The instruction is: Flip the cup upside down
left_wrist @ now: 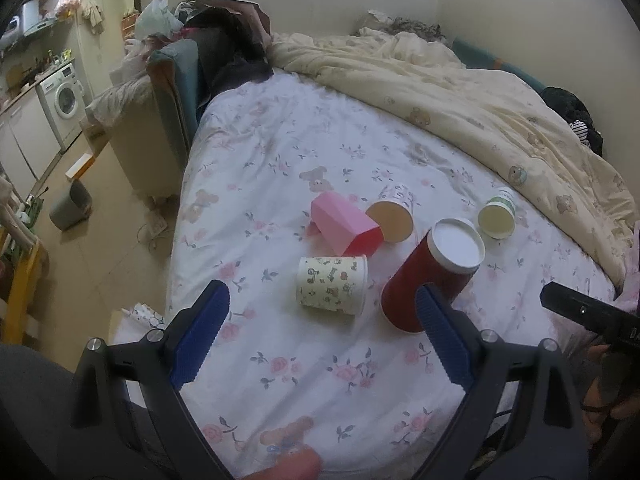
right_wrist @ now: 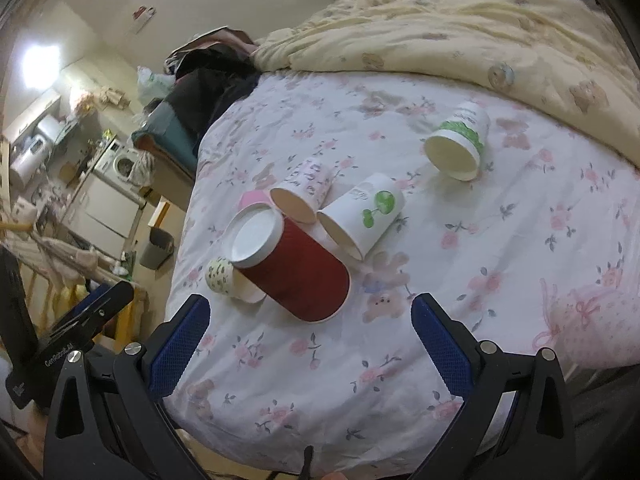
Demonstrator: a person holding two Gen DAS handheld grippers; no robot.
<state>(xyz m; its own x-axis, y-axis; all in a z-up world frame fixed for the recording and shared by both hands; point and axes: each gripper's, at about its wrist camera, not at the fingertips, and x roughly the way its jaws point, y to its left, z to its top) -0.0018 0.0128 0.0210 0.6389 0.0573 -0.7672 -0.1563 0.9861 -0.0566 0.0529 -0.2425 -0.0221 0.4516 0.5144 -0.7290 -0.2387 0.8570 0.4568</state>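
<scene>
Two grippers, left (left_wrist: 322,306) and right (right_wrist: 310,312), spread wide and holding nothing, above a floral bedsheet (left_wrist: 320,380) strewn with tipped cups (red cup (right_wrist: 294,270) nearest, apparently already inverted); remaining cups not yet flipped.

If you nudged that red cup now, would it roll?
Probably: the red cup stands tilted on the soft bedsheet, so it may tip and roll. It looks like ribbed paper, likely light and crushable.
</scene>
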